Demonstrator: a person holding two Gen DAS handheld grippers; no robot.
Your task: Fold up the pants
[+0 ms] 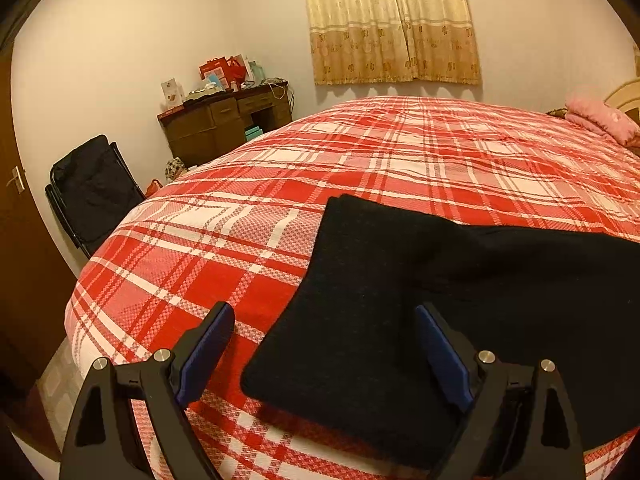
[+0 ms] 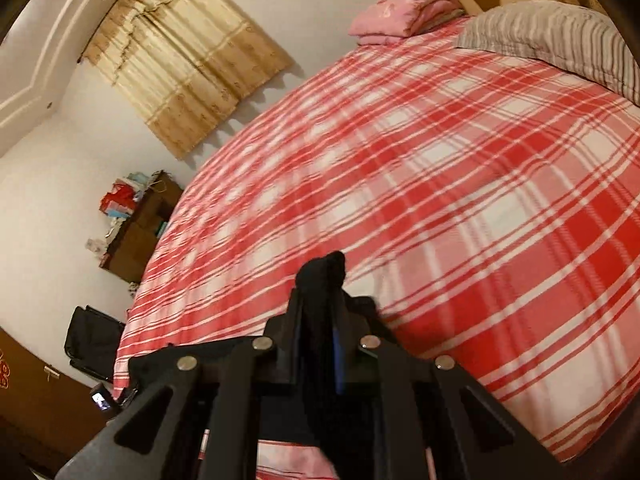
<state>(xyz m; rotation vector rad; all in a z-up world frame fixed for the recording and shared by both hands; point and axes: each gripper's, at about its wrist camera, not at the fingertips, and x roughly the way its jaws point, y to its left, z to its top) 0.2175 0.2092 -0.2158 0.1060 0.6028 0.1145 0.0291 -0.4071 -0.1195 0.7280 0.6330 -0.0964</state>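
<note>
Left gripper: fingers spread wide, holding nothing. It hovers above the near left corner of the bed, with the left end of the pants lying between the two blue pads.

Pants: black, lying flat on the red plaid cover along the near edge of the bed. The visible end is a squared, straight-edged rectangle. Farther right the cloth rises off the cover toward the right side of the left wrist view, so that part appears lifted, not resting.

Right gripper: fingers closed tight on a pinch of black cloth, a small tuft of it poking out past the fingertips. It is held up above the bed, camera tilted and the plaid blurred.

Progress (judgement): the pants look already doubled leg on leg, given the single neat end. The lengthwise fold appears to be in hand: one end lifted by the right gripper, the other flat. Left to do: lay the lifted end over the flat end, align edges, smooth, possibly one more fold.
</note>
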